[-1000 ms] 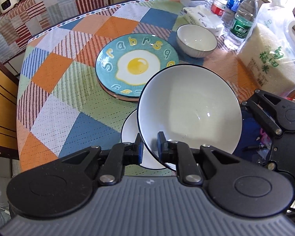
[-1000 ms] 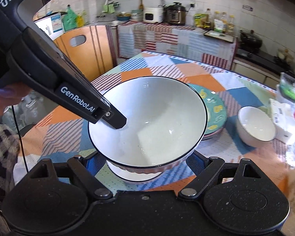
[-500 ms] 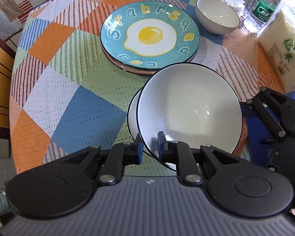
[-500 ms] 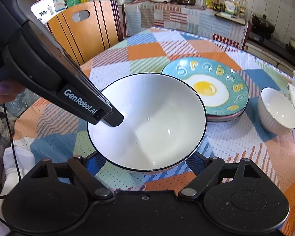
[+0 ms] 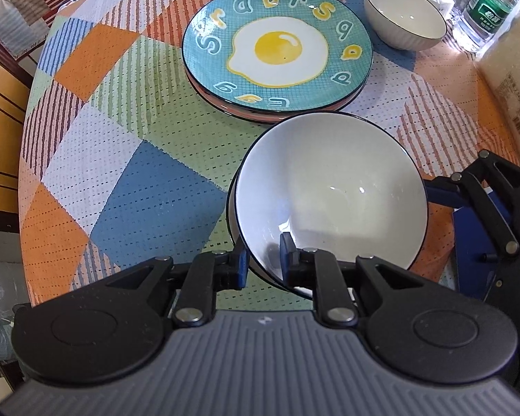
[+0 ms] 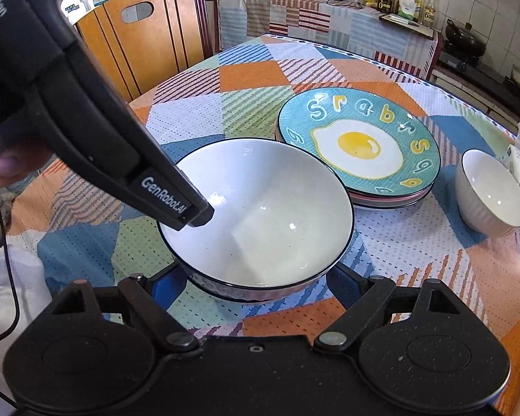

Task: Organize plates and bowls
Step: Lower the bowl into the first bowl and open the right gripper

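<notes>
- The big bowl (image 5: 329,187) is white inside with a thin dark rim. It sits in a second bowl (image 5: 231,208) of the same kind, near the front edge of the bench (image 5: 121,138), and it is a little tilted in it.
- Just behind the two bowls there is a stack of plates. The top plate (image 5: 277,45) is teal, with a fried egg and letters painted on it, and a pink plate shows under it.
- To the right of the stack stands a small bowl (image 5: 404,24), white, apart from the plates.
- Further right are a water bottle (image 5: 488,10) and a bag of rice (image 5: 513,79) at the bench edge.
- A wooden chair (image 6: 149,41) stands behind the bench in the right wrist view.
- The left claw (image 5: 263,260) is almost closed on the near rim of the big bowl, one pad outside and one inside. Its jaws are starting to open.
- The right claw (image 6: 253,284) stands very wide, with the bowls between its two fingers, low at their sides. I cannot tell if its pads press on them.
</notes>
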The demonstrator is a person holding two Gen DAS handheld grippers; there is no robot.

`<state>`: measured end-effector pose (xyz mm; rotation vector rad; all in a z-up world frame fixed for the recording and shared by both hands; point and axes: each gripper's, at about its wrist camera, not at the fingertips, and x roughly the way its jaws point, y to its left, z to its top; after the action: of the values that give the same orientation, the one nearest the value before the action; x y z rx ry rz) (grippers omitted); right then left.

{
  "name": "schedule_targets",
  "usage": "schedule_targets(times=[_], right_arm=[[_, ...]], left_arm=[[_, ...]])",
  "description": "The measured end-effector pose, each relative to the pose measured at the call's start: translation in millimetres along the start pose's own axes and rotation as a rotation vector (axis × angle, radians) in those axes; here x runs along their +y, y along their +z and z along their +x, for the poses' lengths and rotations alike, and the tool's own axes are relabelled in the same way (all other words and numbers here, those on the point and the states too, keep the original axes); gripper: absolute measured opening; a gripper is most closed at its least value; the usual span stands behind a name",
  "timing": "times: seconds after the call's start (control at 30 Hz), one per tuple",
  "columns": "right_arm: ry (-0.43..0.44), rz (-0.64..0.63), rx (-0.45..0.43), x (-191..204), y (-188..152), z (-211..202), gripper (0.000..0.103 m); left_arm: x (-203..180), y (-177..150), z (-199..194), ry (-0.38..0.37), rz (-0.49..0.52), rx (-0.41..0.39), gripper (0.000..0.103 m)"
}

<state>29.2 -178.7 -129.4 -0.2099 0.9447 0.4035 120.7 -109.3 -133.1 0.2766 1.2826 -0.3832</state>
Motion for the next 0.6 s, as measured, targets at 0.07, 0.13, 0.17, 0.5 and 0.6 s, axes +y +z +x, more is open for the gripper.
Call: schedule_targets(times=[0.07, 0.13, 0.17, 0.5, 0.6], right_arm=[[-0.006, -0.007, -0.009, 1.2, -0.5, -1.5, 0.090], [-0.008, -0.014, -0.012, 1.3, -0.4, -2.2, 0.091], [-0.004, -0.015, -0.007, 1.5, -0.4, -2.1, 0.091], [0.003, 0.004, -0.034, -2.7, -3.1, -17.7, 0.091], [-0.004, 0.018, -0.051, -12.5, -1.6, -30.2, 0.091]], left_arm=[[0.5, -0.4, -1.3, 0.007, -0.007, -0.007, 0.018], [0.7, -0.9, -3.0, 0.023, -0.002, -0.011, 0.024], [1.2, -1.5, -3.4, 0.020, -0.003, -0.009, 0.026], [7.1, -5.3, -16.0, -0.003, -0.020, -0.049, 0.027], [3.2, -3.7, -28.4, 0.000, 0.003, -0.060, 0.027]])
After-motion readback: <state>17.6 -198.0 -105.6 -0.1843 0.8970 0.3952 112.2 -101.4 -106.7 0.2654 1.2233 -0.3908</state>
